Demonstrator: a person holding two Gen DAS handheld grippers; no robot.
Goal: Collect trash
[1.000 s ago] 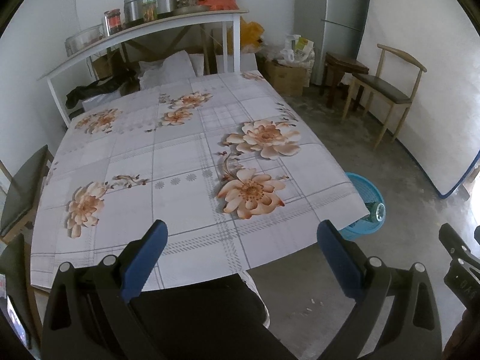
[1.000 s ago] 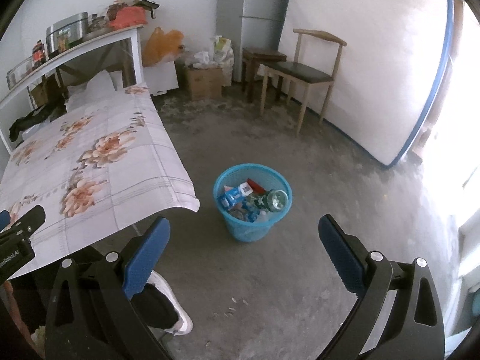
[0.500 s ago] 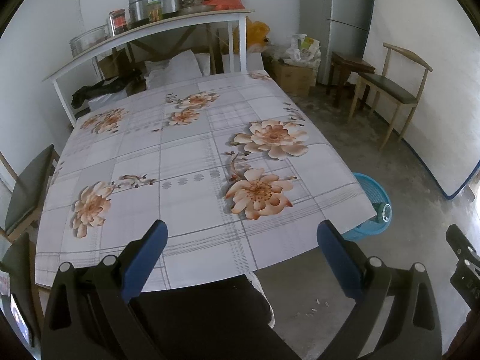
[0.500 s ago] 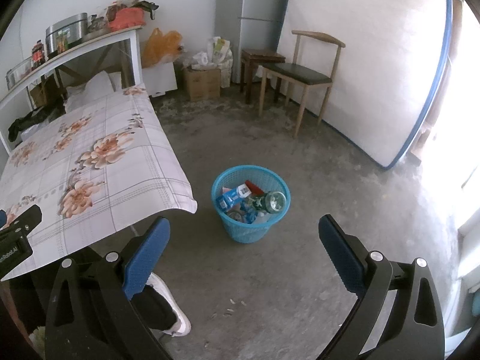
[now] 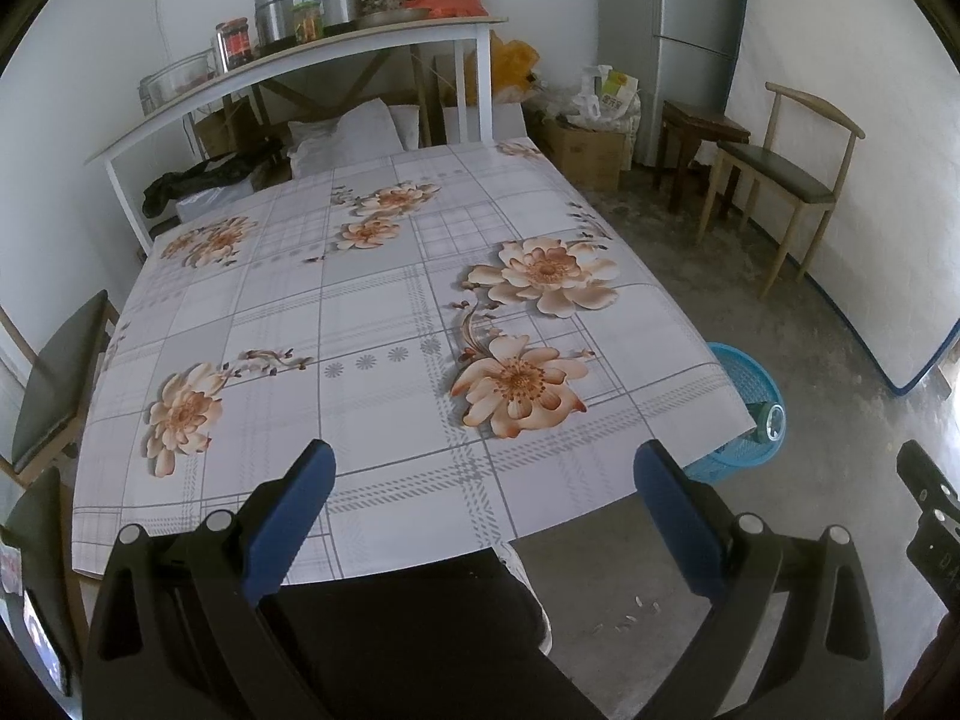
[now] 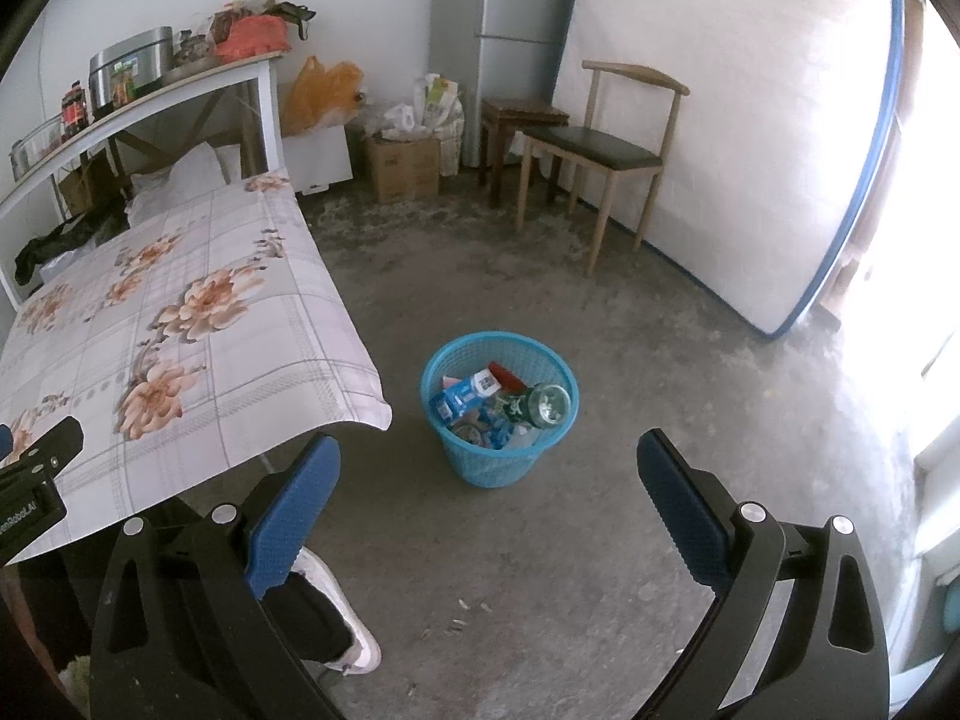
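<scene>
Both of your grippers are spread wide with nothing between the blue pads: your left gripper (image 5: 483, 516) hangs over the near edge of the worktop with the floral grey-checked oilcloth (image 5: 372, 324), and your right gripper (image 6: 489, 516) points at the grey concrete floor (image 6: 630, 420). Just beyond the worktop's corner, standing on that floor, you have the round light-blue plastic mesh basket (image 6: 501, 462), about half full of trash. Inside it a green drinks can (image 6: 543, 405) lies on its side against the right wall with its shiny end facing up, beside blue-and-white printed packets (image 6: 465, 390) and a red wrapper (image 6: 504, 375); the smaller scraps beneath are too jumbled to tell apart. From your left wrist view only the basket's right part and the can show past the cloth edge. Your white shoe (image 6: 354, 630) is planted below the worktop, and a few pale husk-like bits (image 6: 471, 603) lie on the floor near it.
</scene>
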